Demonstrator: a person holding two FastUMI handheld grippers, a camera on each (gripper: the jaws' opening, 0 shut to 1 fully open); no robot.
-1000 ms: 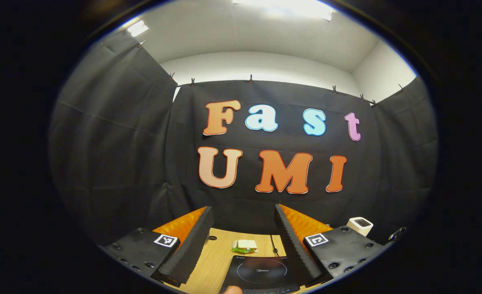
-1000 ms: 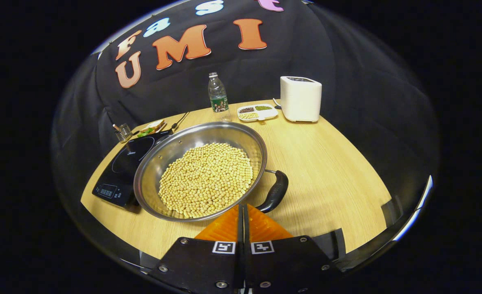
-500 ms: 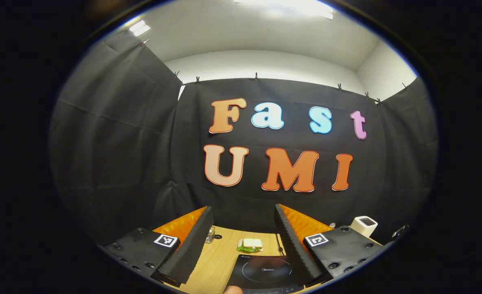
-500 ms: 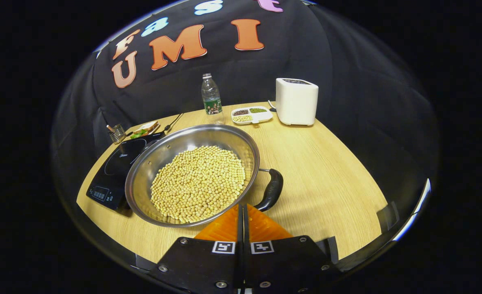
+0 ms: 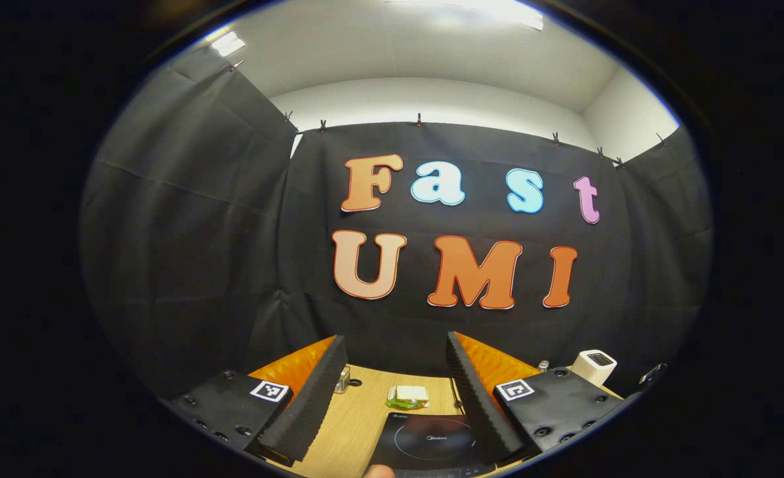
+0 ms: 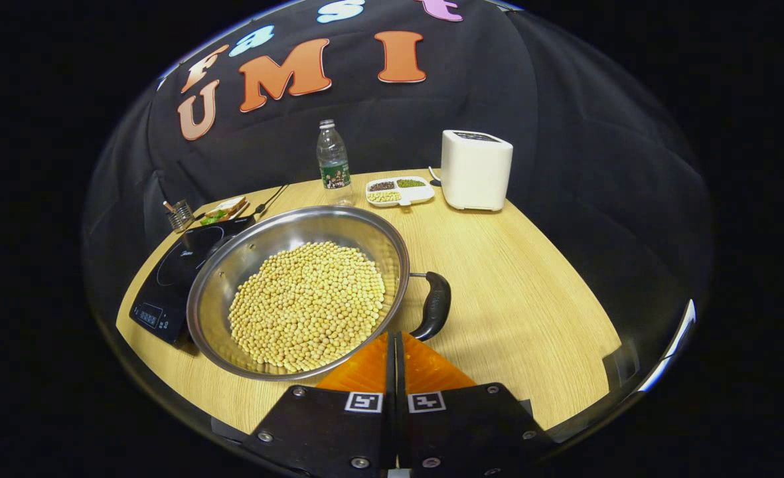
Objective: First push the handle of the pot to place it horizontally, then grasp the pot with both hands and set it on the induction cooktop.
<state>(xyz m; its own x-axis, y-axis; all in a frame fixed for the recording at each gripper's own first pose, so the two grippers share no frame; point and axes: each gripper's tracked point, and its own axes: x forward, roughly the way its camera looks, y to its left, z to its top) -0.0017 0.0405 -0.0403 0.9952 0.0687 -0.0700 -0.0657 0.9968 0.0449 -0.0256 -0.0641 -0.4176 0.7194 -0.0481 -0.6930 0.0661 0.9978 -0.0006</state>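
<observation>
A wide steel pot (image 6: 392,236) filled with pale soybeans stands on the wooden table, its left edge overlapping the black induction cooktop (image 6: 169,269). The pot's black handle (image 6: 435,304) sticks out on the right and curves toward me. My right gripper (image 6: 395,337) is shut with nothing between its fingers, and its tips lie right at the handle's near end. In the left gripper view, my left gripper (image 5: 395,340) is held open and empty above the cooktop (image 5: 431,441), aimed at the booth wall.
A water bottle (image 6: 332,159), a divided dish of beans (image 6: 398,191) and a white appliance (image 6: 476,169) stand at the table's far side. A sandwich plate (image 6: 222,209) and a small glass holder (image 6: 180,216) sit behind the cooktop. A fingertip (image 5: 380,471) shows at the bottom.
In the right gripper view the pot, handle and table have slid left, and the handle now points more straight toward me. The left gripper view has shifted slightly; that gripper stays open.
</observation>
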